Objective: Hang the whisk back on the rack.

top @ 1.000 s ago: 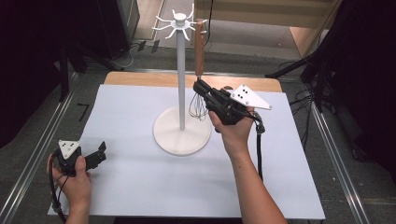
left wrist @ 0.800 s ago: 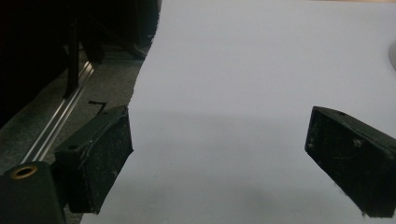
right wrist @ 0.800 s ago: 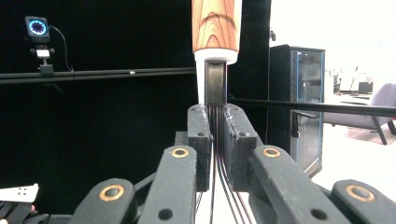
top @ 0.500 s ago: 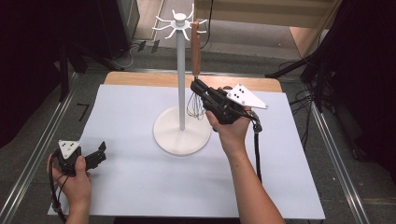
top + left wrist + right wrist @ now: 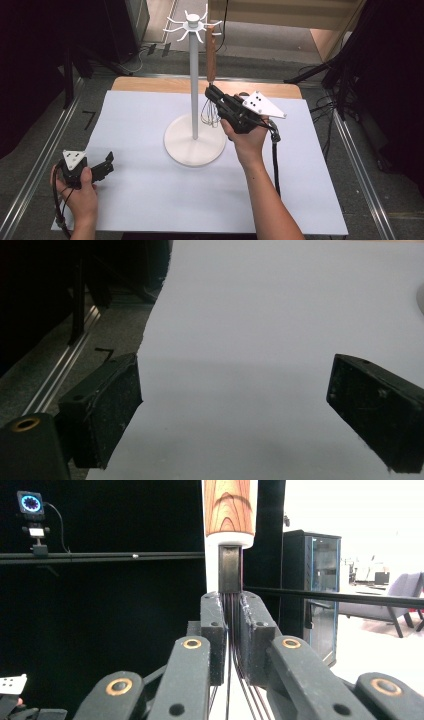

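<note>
Closest to the person's side, the left tool (image 5: 100,169) is sitting low at the near left corner of the table (image 5: 140,200), held in the left hand (image 5: 80,192) with its grey three-cornered plate on top and a cable trailing off the near edge. In the left gripper view its two black pads (image 5: 107,407) are spread well apart with nothing between them, just bare white tabletop underneath and the dark floor and a metal rail (image 5: 65,372) off to one side. Moving further in, the right forearm comes up from the bottom edge and the right hand (image 5: 247,142) holds the right tool (image 5: 214,95) lifted above the table, pointing toward the stand. That tool is clamped on the whisk (image 5: 211,50), gripping it right where the thin wires bunch together just under the metal collar. The right gripper view shows it nicely: the pads (image 5: 212,635) are pressed in close on the wire bundle, with the collar and the wooden handle (image 5: 229,507) rising straight up from between them. In the high view the wire loops (image 5: 210,114) hang down below the jaws, just beside the white pole. The stand (image 5: 194,145) has a round base sitting about mid-table, and its pole goes up to a ring of hooks (image 5: 192,22) at the top. The whisk's wooden handle reaches up to one of those hooks on the right side, though I can't tell whether it's actually hanging on it or just next to it.
</note>
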Tool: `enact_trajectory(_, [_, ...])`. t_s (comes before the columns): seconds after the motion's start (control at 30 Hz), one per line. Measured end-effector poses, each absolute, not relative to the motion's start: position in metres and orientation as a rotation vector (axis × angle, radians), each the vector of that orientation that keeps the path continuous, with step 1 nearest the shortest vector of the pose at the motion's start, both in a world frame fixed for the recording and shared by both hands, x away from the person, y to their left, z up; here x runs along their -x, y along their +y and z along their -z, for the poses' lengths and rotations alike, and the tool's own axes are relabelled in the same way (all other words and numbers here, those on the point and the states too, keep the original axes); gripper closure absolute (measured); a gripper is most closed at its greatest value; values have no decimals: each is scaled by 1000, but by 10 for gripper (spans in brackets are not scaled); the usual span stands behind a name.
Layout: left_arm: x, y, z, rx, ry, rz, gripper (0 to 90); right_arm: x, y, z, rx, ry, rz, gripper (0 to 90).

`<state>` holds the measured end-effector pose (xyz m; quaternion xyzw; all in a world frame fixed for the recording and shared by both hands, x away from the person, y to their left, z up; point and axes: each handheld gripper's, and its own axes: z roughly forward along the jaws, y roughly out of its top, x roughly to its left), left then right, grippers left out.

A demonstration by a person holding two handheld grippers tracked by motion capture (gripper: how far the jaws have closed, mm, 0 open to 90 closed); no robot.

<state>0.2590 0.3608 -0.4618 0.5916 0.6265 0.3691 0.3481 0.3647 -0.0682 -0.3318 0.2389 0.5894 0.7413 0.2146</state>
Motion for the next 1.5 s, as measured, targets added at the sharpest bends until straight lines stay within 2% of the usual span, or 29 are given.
enact_trajectory(0.97, [-259, 361, 462, -1534, 1624, -957, 81, -366, -71, 334, -696, 1665, -2049, 818])
enact_trajectory(1.17, [-259, 361, 462, -1533, 1625, -957, 81, -365, -74, 333, -742, 1693, -1980, 743])
enact_trajectory(1.2, [-259, 361, 462, -1535, 1625, -957, 81, -366, -74, 333, -748, 1689, -1966, 690])
enact_trajectory(1.23, [-259, 361, 462, -1535, 1625, -957, 81, -366, -74, 333, -748, 1689, -1966, 690])
enact_trajectory(1.37, [-259, 361, 462, -1533, 1625, -956, 81, -365, -77, 331, -824, 1651, -1974, 479])
enact_trajectory(1.43, [-259, 361, 462, -1533, 1625, -956, 81, -365, -77, 331, -839, 1647, -1963, 451])
enact_trajectory(1.47, [-259, 361, 462, -1533, 1624, -957, 81, -364, -79, 331, -846, 1639, -1941, 402])
enact_trajectory(1.5, [-259, 361, 462, -1533, 1624, -957, 81, -364, -79, 331, -846, 1639, -1941, 402])
